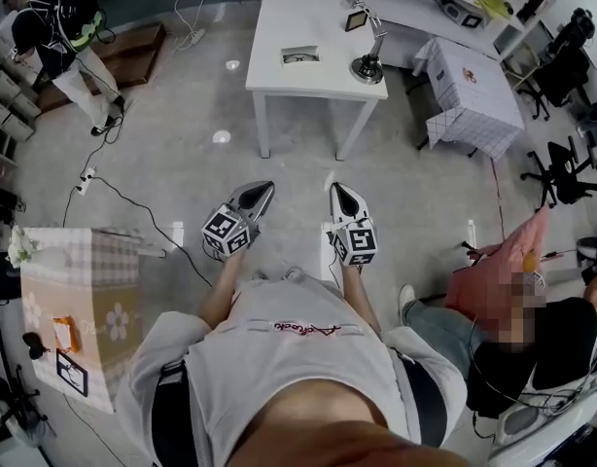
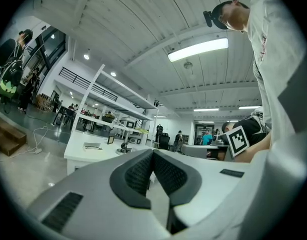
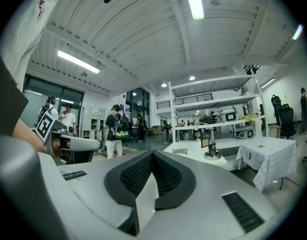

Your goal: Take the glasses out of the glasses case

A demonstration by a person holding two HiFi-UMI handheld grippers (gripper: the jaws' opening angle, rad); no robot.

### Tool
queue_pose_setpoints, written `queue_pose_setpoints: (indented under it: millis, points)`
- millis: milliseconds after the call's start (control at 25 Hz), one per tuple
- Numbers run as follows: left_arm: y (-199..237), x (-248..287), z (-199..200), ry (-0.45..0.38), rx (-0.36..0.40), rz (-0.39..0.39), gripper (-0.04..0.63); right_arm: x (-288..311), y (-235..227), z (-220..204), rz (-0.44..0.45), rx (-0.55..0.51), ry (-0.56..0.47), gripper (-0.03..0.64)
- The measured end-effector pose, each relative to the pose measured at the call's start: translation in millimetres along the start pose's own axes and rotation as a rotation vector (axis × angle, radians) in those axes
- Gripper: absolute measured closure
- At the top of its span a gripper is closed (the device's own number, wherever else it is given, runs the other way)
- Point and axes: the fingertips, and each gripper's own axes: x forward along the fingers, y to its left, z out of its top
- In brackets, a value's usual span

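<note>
Waiting well short of the white rectangular surface (image 1: pixel 279 27), the grey left tool (image 1: pixel 265 189) and grey right tool (image 1: pixel 337 190) are held level and pinched closed on nothing, likely as a ready pose, while a flat grey item (image 1: pixel 299 55), possibly the glasses case, is seen lying there.

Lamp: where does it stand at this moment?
In the head view the lamp stands on the white table, at its near right corner. A small frame stands just behind it on the same side.
</note>
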Motion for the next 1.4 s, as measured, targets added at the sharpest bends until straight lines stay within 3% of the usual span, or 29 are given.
queue_pose_setpoints:
  millis: [760,1400]
  points:
    - [-12.9,33.0,-19.1,0.009,-0.025,0.006,0.592,-1.0,-23.2,-14.2,0.061,-0.015,0.033,0.594]
    - [71.9,93.6,-10.2,-0.002,-0.047,-0.025,0.592,101.5,-48.0,-19.9,0.068,-0.020,0.035,0.594]
